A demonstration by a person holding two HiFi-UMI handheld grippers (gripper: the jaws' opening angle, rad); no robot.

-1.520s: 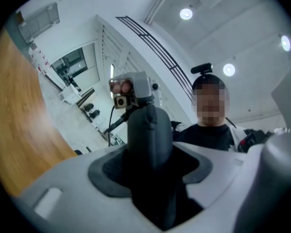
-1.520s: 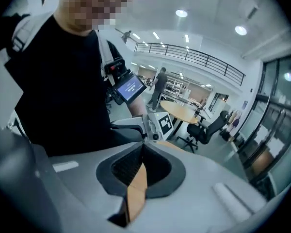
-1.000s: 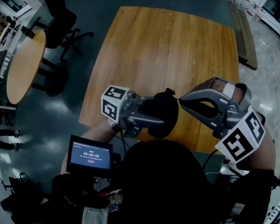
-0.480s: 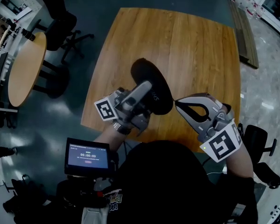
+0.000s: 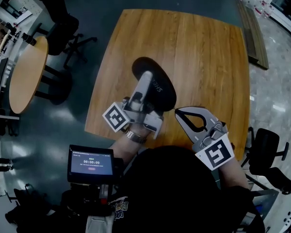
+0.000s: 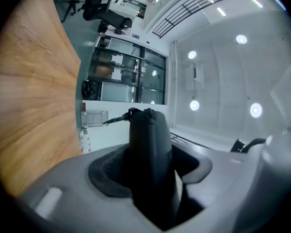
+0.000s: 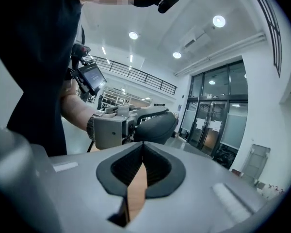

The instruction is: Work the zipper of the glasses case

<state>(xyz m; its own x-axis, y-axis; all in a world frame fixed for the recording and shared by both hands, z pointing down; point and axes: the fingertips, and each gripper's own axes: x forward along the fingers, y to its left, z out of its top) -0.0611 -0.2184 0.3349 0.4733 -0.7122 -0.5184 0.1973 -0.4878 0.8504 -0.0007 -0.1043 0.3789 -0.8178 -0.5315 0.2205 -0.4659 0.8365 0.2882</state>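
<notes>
Clamping the glasses case over the table, left gripper; right gripper closed, empty, beside.

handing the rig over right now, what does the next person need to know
Left gripper: shut on the black case, holding it over the table.
Right gripper: shut, empty, close to the case's near end but gripping nothing.
Zipper: what looks like the pull sticks out at the case's far end. Whether the zipper is open or closed can't be told.
Left: take the pull with the right gripper and run the zipper.
</notes>
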